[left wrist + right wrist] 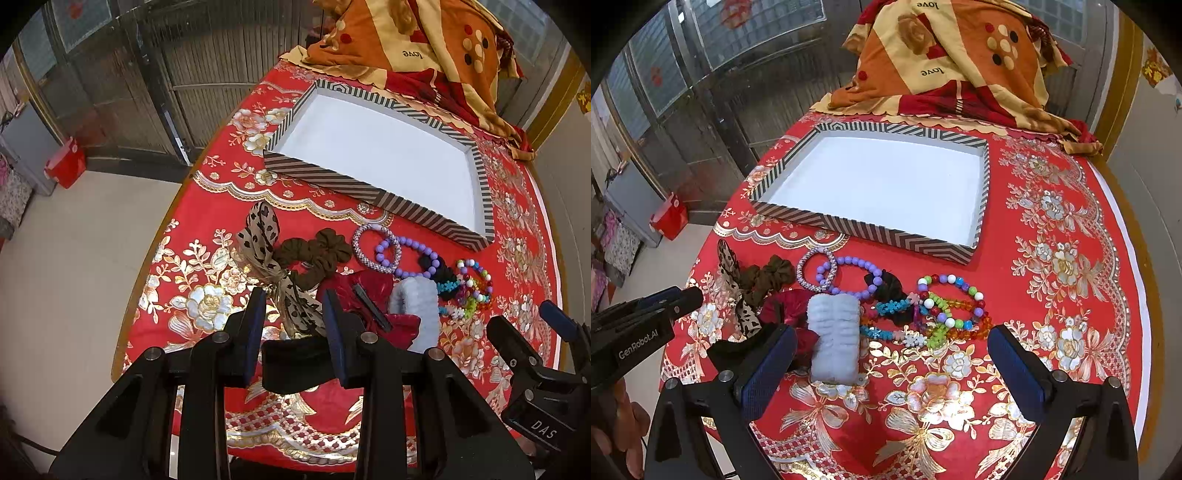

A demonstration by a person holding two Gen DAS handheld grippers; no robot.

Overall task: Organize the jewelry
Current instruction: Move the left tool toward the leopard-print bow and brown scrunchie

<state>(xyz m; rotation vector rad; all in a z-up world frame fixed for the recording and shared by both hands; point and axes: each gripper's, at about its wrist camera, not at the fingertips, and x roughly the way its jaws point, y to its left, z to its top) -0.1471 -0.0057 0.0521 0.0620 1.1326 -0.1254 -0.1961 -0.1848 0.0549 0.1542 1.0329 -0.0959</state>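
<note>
Red cloth: a red floral tablecloth (192, 206) covers the table; the jewelry lies in a loose row on it, on the near side of the striped tray (317, 173), whose white floor is bare.

Left wrist view
- Left gripper (295, 314): jaws stand partway apart, with a black fabric piece (291, 363) between the pads; whether they pinch it I cannot tell.
- Ahead of the jaws: the leopard-print bow (266, 258) and the brown scrunchie (314, 258) lie just beyond the tips; the red velvet clip (369, 295) is beside the right-hand finger.
- Further right: pale fuzzy clip (417, 306), purple bead bracelet (413, 254), coloured bead bracelets (474, 288).
- Right gripper (554, 325): only one blue fingertip shows at the edge.

Right wrist view
- Right gripper (892, 362): jaws wide, nothing between them, held above bare cloth.
- Bearing: the coloured bead bracelets (945, 310) lie straight ahead of the gap; the pale fuzzy clip (834, 336) lies just beside the left finger, long axis running away from the camera.
- Nearer hand, as I judge it: right for bracelets, left for hair pieces.
- Striped tray (886, 229): beyond the row, well clear of both.
</note>
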